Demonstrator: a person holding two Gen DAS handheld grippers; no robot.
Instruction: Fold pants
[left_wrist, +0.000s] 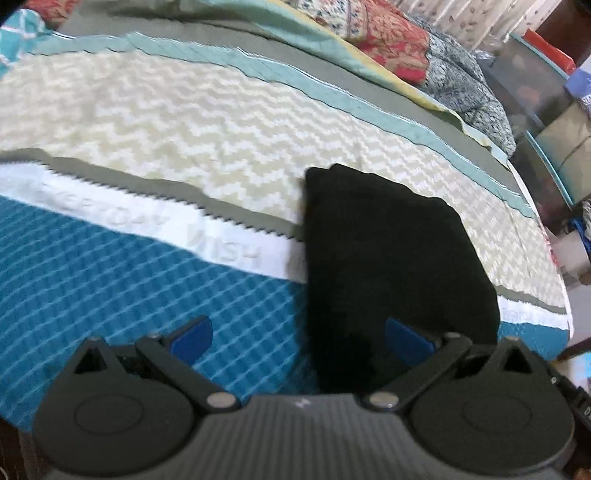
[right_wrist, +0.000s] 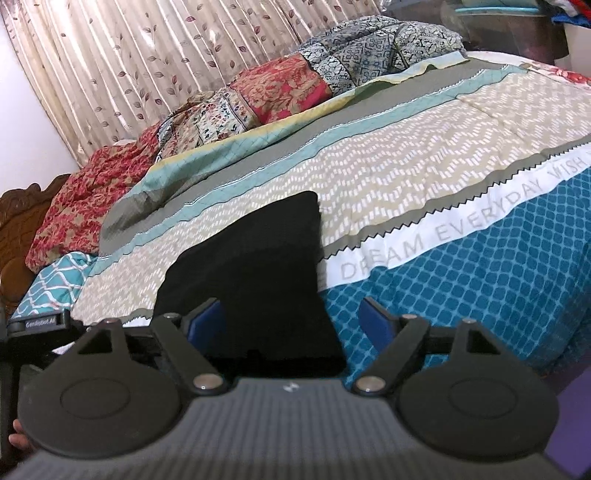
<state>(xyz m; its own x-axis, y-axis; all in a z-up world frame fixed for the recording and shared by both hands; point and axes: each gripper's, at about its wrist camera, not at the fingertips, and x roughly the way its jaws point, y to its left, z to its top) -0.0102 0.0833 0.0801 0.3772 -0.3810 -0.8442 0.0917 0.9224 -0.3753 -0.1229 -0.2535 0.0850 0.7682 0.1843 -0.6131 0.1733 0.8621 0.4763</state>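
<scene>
The black pants (left_wrist: 388, 258) lie folded into a compact rectangle on the bed's patterned quilt (left_wrist: 147, 122). In the left wrist view my left gripper (left_wrist: 299, 336) is open, blue pads spread wide, just short of the pants' near edge; its right fingertip (left_wrist: 406, 341) overlaps the cloth. In the right wrist view the same pants (right_wrist: 258, 273) lie ahead and slightly left. My right gripper (right_wrist: 291, 317) is open and holds nothing, its left fingertip (right_wrist: 205, 319) over the cloth's near edge.
The quilt (right_wrist: 424, 177) has blue, white, beige and grey bands. Floral pillows and bedding (right_wrist: 229, 107) are piled along the far side before a curtain (right_wrist: 147, 44). A wooden headboard (right_wrist: 22, 221) is at left. Shelves and boxes (left_wrist: 546, 110) stand beyond the bed's right edge.
</scene>
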